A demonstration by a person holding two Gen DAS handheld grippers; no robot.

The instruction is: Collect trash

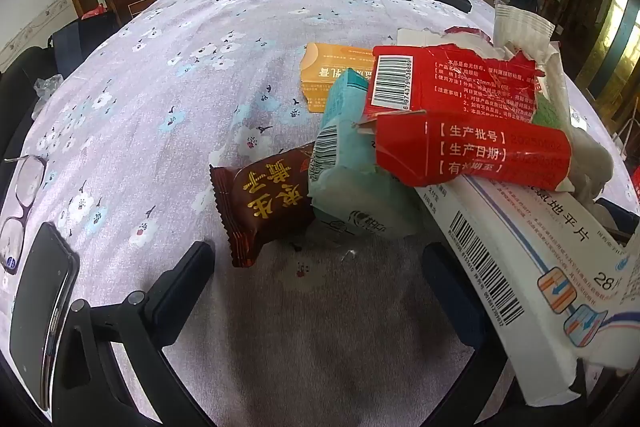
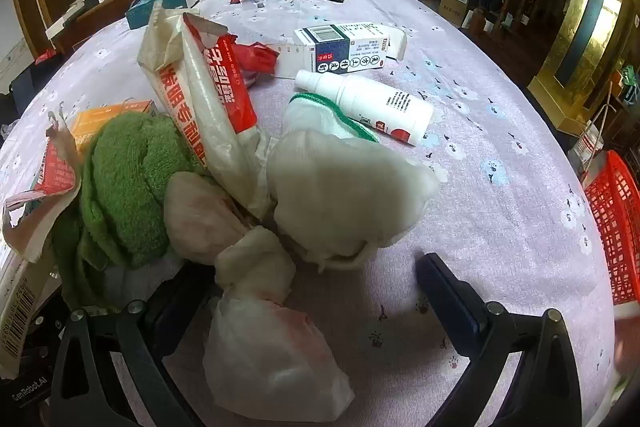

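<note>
Both claws sit low over the desk (image 1: 160, 67), spread wide, gripping nothing: left claw (image 1: 316, 267) before the brown snack wrapper (image 1: 264, 207), right claw (image 2: 304, 287) straddling crumpled tissues (image 2: 256, 263) left of the red basket (image 2: 612, 227).

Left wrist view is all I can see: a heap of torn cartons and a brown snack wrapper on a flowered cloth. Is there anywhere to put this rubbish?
Observer: Yes. The right wrist view shows a red plastic basket at the table's right edge.
Operator: Anything lying beyond the pile?
Observer: A white spray bottle lies on its side on the cloth, past a wad of white tissue.
Operator: Is the other claw holding something?
Observer: No. The right gripper is open, with a crumpled white plastic bag lying loose between its spread fingers.
</note>
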